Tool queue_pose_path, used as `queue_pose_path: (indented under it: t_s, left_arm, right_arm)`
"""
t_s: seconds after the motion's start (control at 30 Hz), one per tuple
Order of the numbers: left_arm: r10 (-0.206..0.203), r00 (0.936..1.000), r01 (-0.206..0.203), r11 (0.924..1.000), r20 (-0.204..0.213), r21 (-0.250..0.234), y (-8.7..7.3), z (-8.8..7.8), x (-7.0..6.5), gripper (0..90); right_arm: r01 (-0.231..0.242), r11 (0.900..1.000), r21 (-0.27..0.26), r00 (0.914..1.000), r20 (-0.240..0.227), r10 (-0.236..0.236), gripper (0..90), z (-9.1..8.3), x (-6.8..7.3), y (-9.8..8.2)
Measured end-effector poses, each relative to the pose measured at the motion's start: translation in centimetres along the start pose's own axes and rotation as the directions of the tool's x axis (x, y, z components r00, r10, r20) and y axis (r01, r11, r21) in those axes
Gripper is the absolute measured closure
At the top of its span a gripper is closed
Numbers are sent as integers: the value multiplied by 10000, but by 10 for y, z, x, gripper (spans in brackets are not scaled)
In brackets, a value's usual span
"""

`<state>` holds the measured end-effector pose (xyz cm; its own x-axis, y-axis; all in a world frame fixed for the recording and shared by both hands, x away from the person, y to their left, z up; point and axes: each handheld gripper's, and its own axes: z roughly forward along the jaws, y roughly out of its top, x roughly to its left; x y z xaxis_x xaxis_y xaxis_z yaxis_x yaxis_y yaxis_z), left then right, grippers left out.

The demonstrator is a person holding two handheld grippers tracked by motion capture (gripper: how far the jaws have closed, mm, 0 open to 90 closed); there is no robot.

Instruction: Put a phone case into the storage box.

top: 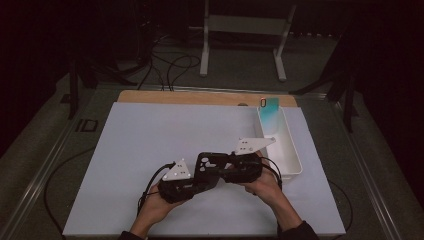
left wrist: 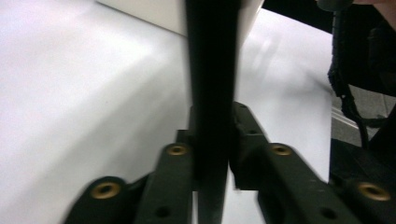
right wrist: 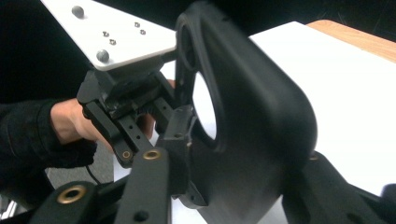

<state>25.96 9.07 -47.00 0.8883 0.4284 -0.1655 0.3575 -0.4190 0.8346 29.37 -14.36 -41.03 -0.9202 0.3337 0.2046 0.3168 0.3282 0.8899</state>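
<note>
- White tray (top: 295, 165), right of centre in the high view — a teal card (top: 270, 112) stands at its far end.
- Black plate (top: 209, 164), centre frame: left gripper (top: 200, 176) clamps it; right gripper (top: 226, 172) jaws loosened around it.

Dim room with black surroundings, bright white counter (top: 150, 150) lit from above, soft glare patch left of left gripper (left wrist: 212, 154), close black parts blurred, grainy throughout
</note>
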Motion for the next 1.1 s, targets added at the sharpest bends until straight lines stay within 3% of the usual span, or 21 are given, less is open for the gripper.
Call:
queue_pose_path:
  t_s: [0.27, 0.3, 0.53, 0.8, 1.1]
  left_arm:
    - [-45, 10000, 44, 10000, -69, -16, 1, -1, 0, 848]
    - [-47, 9999, 46, 10000, -120, -68, 1, -1, 0, 853]
    - [-182, 9981, 170, 9996, -591, -217, 2, -5, 2, 854]
    - [-390, 9909, 358, 9990, -1290, -271, 2, -7, 4, 853]
    - [-540, 9844, 497, 9983, -1676, -293, 2, -8, 5, 853]
  right_arm:
    - [29, 10000, 72, 9995, 300, -31, 413, 5, 1, -1]
    - [9, 10000, 75, 9992, 396, -12, 353, 5, 2, 0]
    - [-373, 9993, -7, 9941, 1021, 372, 223, 5, 0, -2]
    - [-681, 9975, -171, 9853, 1556, 699, 136, 2, 0, -2]
    - [-938, 9949, -366, 9747, 2002, 993, 89, 6, 1, -1]
